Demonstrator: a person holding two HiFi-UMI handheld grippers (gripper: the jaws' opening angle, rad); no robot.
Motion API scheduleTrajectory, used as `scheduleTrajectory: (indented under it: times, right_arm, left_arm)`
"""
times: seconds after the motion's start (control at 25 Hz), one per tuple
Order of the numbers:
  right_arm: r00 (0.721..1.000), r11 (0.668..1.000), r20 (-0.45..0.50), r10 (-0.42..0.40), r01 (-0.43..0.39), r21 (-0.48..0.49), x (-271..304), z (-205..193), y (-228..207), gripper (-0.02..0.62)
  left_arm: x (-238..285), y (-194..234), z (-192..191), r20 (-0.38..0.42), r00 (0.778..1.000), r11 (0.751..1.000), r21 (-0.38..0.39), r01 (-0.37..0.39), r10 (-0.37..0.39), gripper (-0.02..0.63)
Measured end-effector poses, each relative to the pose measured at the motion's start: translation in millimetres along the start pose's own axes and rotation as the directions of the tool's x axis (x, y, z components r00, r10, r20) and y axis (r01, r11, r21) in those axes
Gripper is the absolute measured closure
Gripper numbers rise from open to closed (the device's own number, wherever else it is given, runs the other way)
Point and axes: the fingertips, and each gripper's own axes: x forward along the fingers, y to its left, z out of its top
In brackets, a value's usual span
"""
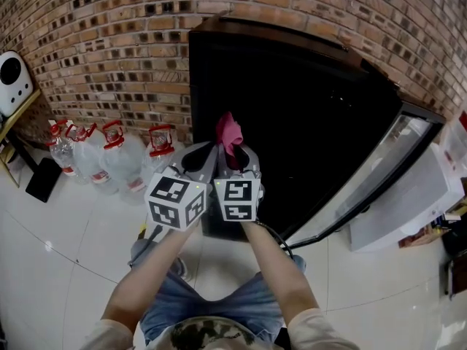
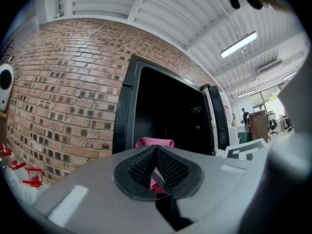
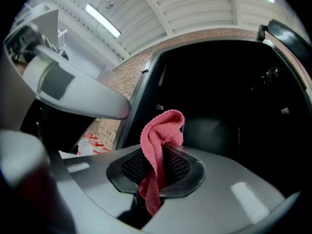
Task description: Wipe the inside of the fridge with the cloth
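The black fridge [image 1: 306, 108] stands open against the brick wall, its inside dark, its glass door [image 1: 379, 170] swung out to the right. Both grippers hover side by side just before the opening. My right gripper [image 1: 239, 154] [image 3: 158, 155] is shut on the pink cloth [image 1: 228, 131] [image 3: 161, 130], which sticks up above its pads and hangs below them. My left gripper [image 1: 203, 152] [image 2: 155, 152] is shut, pads meeting at the tips. Pink cloth [image 2: 155, 142] shows just beyond those tips and in the gap below; I cannot tell whether it is pinched there.
Several large water bottles [image 1: 109, 159] with red caps stand on the white tiled floor left of the fridge. A white box [image 1: 412, 199] lies behind the open door at the right. A white device [image 1: 11, 79] sits on a shelf far left.
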Motion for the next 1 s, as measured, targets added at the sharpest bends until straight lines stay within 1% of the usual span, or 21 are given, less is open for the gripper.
scheduleTrajectory:
  times: [0.12, 0.32, 0.52, 0.68, 0.8, 1.0]
  right_arm:
    - [1.000, 1.000, -0.019, -0.016, 0.016, -0.017, 26, -15, -14, 0.528]
    - [0.998, 0.998, -0.039, -0.052, 0.053, 0.036, 72, -26, -43, 0.529]
    - [0.997, 0.998, -0.063, -0.052, 0.054, 0.034, 106, -34, -59, 0.529]
    - [0.996, 0.998, -0.076, -0.046, 0.048, 0.029, 132, -42, -65, 0.529]
    - [0.994, 0.999, -0.103, -0.038, 0.039, 0.005, 143, -55, -66, 0.529]
    - [0.989, 0.998, -0.130, -0.065, 0.068, 0.016, 165, -70, -76, 0.529]
  left_arm:
    - [7, -4, -1, -0.017, 1.000, 1.000, 0.020, 0.014, -0.013, 0.603]
    - [15, -9, 3, -0.007, 1.000, 0.999, 0.043, 0.028, -0.028, 0.603]
    - [22, -3, 0, -0.003, 1.000, 0.999, 0.029, 0.019, -0.019, 0.603]
    - [27, -3, -2, 0.000, 1.000, 0.999, 0.031, 0.029, -0.029, 0.603]
    - [28, -8, -7, -0.002, 0.999, 0.999, 0.023, 0.046, -0.046, 0.603]
    - [34, -1, -7, -0.002, 0.999, 0.999, 0.016, 0.050, -0.050, 0.603]
